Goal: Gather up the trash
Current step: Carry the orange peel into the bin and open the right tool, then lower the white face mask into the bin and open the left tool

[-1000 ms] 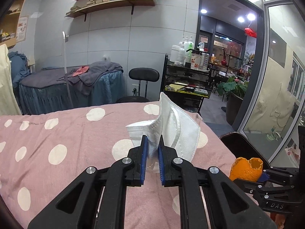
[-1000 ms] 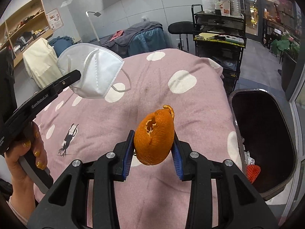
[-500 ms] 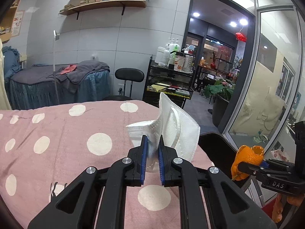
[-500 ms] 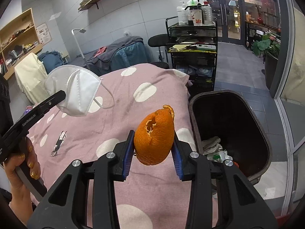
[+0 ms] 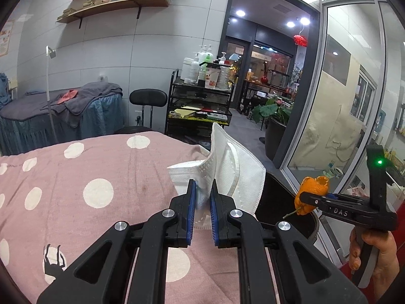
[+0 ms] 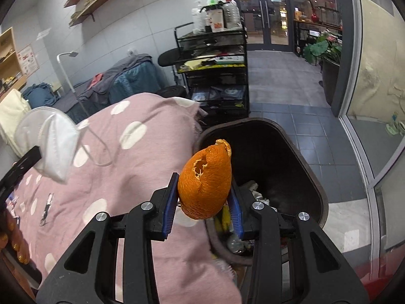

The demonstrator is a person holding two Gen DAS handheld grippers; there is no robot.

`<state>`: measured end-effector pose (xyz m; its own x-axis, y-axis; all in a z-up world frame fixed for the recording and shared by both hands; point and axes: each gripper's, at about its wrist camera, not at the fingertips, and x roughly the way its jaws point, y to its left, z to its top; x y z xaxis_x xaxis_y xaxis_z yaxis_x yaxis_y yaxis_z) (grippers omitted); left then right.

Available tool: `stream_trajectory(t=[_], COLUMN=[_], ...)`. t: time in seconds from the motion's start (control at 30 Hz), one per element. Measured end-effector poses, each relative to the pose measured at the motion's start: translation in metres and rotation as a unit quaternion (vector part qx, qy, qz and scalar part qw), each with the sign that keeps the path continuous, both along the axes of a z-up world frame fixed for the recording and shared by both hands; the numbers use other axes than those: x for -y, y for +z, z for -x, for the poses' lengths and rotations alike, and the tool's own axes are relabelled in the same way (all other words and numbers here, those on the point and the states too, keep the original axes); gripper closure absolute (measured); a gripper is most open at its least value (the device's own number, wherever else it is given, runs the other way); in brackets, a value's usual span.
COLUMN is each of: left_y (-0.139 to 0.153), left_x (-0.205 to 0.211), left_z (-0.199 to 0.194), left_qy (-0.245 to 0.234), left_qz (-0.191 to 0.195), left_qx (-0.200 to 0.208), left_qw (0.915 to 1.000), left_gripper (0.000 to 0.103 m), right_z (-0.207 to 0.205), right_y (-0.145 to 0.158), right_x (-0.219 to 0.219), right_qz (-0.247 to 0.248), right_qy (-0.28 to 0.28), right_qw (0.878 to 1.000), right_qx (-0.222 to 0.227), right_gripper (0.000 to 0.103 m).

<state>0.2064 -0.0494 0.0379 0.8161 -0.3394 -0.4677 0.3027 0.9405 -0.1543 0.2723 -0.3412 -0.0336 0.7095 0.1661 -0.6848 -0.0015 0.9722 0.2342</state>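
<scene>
Left gripper (image 5: 202, 195) pointing forward and slightly downward, blue-padded jaws pinching close together on a white face mask (image 5: 227, 167). Right gripper (image 6: 204, 195) tilting more steeply downward, jaws standing partly apart and clamping an orange peel (image 6: 206, 182) between the pads. Right hand (image 5: 374, 253) wrapping around the grip of its tool, fingers curling round the handle, seen at the lower right of the left wrist view. Left hand barely showing at the lower left edge of the right wrist view.
</scene>
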Motion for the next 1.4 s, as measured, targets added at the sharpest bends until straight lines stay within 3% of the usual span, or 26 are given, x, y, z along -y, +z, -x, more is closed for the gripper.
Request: stream_trajectory(t=[0.6,0.73,0.9,1.4], left_y=[-0.004,-0.004,-0.006,-0.013], left_x=[0.035,0.042,0.05,0.116], left_z=[-0.012,-0.014,-0.02,-0.055], left_qy=[-0.036,-0.042,-0.052,-0.123], left_qz=[-0.022,-0.026,-0.032,-0.044], left_qx=[-0.004,-0.004,-0.011,-0.06], left_qw=[0.9991,0.9988,0.9981,0.9896], left_gripper=[0.092,0.092,0.092,0.092], right_z=[-0.082,-0.087,-0.082,-0.004], right_y=[-0.094,-0.104,-0.108,-0.08], right_x=[0.048,0.05,0.054,0.052], right_qz=[0.02,0.017,0.019,0.01], right_qy=[-0.058,-0.069,-0.08,-0.106], right_qw=[0.993,0.992,0.992,0.993], right_qx=[-0.103,-0.108,-0.096,-0.052], right_gripper=[0.065,0.058,0.04,0.034])
